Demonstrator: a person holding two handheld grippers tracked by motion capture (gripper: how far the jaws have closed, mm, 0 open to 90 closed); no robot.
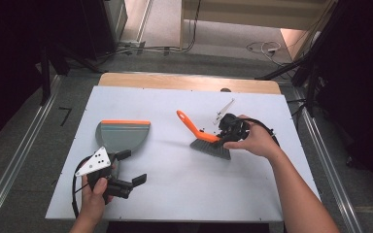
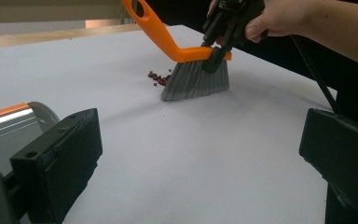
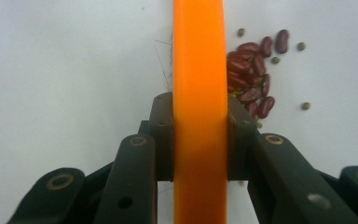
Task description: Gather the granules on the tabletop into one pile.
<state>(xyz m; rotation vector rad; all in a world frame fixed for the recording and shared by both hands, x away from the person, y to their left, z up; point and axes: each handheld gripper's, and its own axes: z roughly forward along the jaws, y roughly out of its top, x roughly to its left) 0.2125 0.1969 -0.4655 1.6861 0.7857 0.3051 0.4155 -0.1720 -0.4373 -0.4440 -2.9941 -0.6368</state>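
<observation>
Where white counter (image 1: 184, 194) meets grey floor | right claw (image 3: 200, 140) pinches brush (image 2: 186, 56); left claw (image 1: 126, 167) spread | beans (image 3: 254, 70) partly hidden.

In the high view the beans are too small to make out beside the grey bristles of the brush (image 1: 209, 141), and the right gripper (image 1: 222, 137) is largely covered by the hand wrapped round it. The dustpan (image 1: 122, 136) has its handle end hidden under the left gripper (image 1: 128, 167) and its grey three-cornered plate. In the left gripper view the dustpan (image 2: 14, 126) is cut off by the left edge and partly screened by the near jaw, and the brush's orange handle (image 2: 168, 39) runs out past the top edge. In the right gripper view the handle (image 3: 199, 93) covers the bristles beneath it and part of the red beans (image 3: 254, 77); the small greenish grains (image 3: 305, 106) among them are too tiny to identify.
</observation>
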